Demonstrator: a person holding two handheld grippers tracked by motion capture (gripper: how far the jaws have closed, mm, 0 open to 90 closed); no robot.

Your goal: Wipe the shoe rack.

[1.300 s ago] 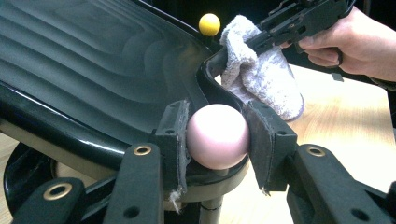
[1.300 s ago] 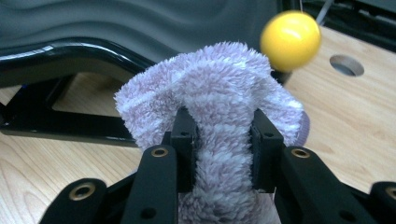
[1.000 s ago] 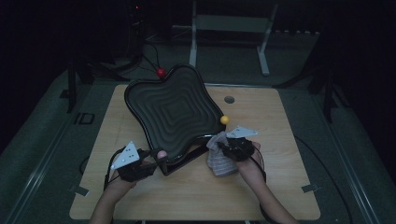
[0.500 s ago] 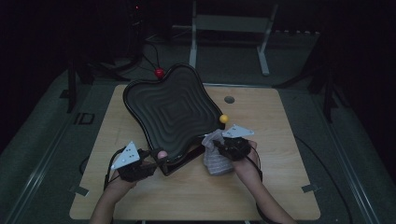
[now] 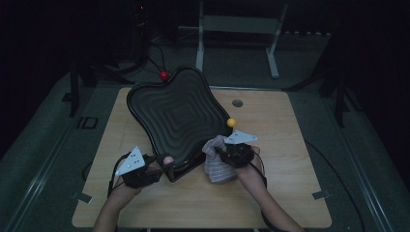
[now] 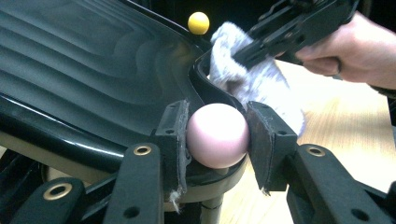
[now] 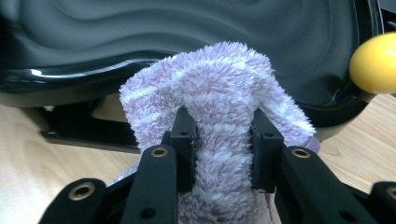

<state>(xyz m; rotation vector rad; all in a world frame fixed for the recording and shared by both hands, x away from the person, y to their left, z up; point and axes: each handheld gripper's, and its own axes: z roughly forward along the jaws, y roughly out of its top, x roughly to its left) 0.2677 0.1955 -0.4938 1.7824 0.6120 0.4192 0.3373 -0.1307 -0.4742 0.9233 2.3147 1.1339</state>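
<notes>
High view: black wavy tray [image 5: 179,116] tilted near table [image 5: 290,193] front edge. Your left gripper [image 6: 217,140] clamps pink ball [image 6: 217,135] at tray's near corner. Your right gripper [image 7: 223,140] pinches fluffy cloth [image 7: 224,93] against tray's rim; yellow ball [image 5: 231,123] beside it.

Dim room, pale wooden table [image 5: 290,183] at centre of frame, dark grey floor [image 5: 43,145] around it, white metal stand [image 5: 237,29] at upper centre, blackness behind.
</notes>
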